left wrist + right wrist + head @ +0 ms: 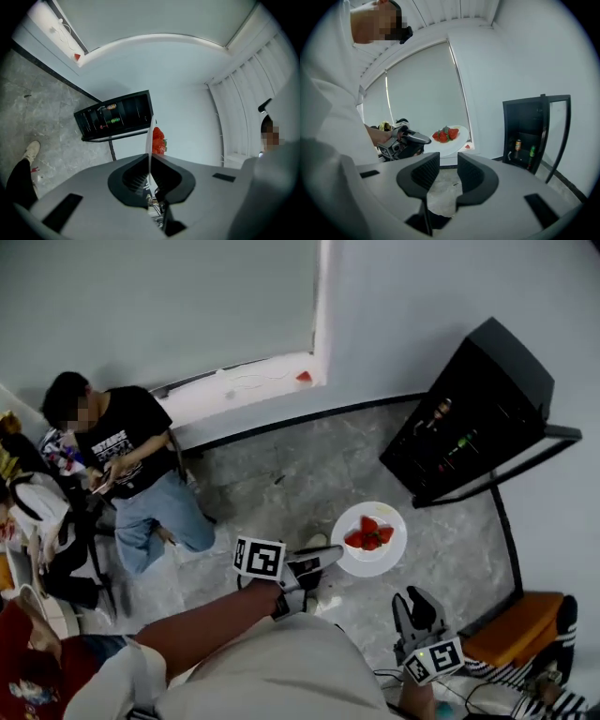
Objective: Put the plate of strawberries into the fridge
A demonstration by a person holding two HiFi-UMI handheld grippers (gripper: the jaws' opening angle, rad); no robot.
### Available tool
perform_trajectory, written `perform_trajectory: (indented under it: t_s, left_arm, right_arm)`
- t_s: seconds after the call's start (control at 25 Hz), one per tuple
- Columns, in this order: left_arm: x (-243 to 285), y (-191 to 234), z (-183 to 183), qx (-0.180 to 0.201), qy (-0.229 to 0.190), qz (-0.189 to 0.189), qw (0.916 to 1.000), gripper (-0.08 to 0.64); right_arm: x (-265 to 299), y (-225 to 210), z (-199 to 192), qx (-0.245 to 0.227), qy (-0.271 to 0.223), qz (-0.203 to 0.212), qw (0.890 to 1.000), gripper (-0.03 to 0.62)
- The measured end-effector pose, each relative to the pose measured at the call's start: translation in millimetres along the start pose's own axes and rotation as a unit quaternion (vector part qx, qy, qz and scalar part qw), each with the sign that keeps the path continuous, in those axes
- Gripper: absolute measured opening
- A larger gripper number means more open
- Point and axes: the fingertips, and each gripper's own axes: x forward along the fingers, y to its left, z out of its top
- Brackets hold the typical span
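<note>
A white plate with red strawberries hangs over the marble floor. My left gripper is shut on its near rim. In the left gripper view the plate runs edge-on between the jaws, with the strawberries just past them. The black fridge stands ahead to the right with its glass door swung open. My right gripper hangs low at the right, open and holding nothing. Its own view shows the gripper with a clear gap, the plate and the fridge beyond.
Bottles stand on a low shelf in the fridge. A person in a black shirt sits by the window sill at the left, with bags around. An orange seat is at the lower right.
</note>
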Motion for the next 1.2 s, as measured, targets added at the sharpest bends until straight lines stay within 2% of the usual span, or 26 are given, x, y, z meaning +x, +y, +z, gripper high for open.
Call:
perform_trajectory:
  t_s: [0.08,0.2,0.28,0.44,0.68,0.88,1.04,1.2]
  left_arm:
    - [30,12,13,0.005,0.031,0.012,0.9994,0.025]
    - [90,11,42,-0.004,0.042,-0.017,0.9990,0.025]
    - [120,14,59,-0.003,0.061,-0.021,0.9979,0.025]
    - [160,23,94,0.002,0.100,-0.030,0.9946,0.025]
    - [208,51,142,0.003,0.121,-0.029,0.9922,0.025]
    - [253,77,168,-0.013,0.114,-0.007,0.9934,0.025]
    - [298,99,191,0.006,0.101,0.009,0.9948,0.025]
    - [349,111,213,-0.020,0.070,0.016,0.9972,0.025]
  right_arm:
    - [1,-25,8,0.005,0.002,-0.030,1.000,0.118]
    - [9,-76,28,0.007,0.005,-0.043,0.999,0.118]
    - [13,-99,41,0.010,0.004,-0.061,0.998,0.118]
    - [29,-127,60,0.024,-0.003,-0.108,0.994,0.118]
    - [60,-156,77,0.029,-0.014,-0.134,0.990,0.118]
    - [67,-189,85,0.031,-0.007,-0.136,0.990,0.118]
    - [69,-229,84,0.032,-0.001,-0.130,0.991,0.118]
    - [74,-281,97,0.023,0.008,-0.103,0.994,0.118]
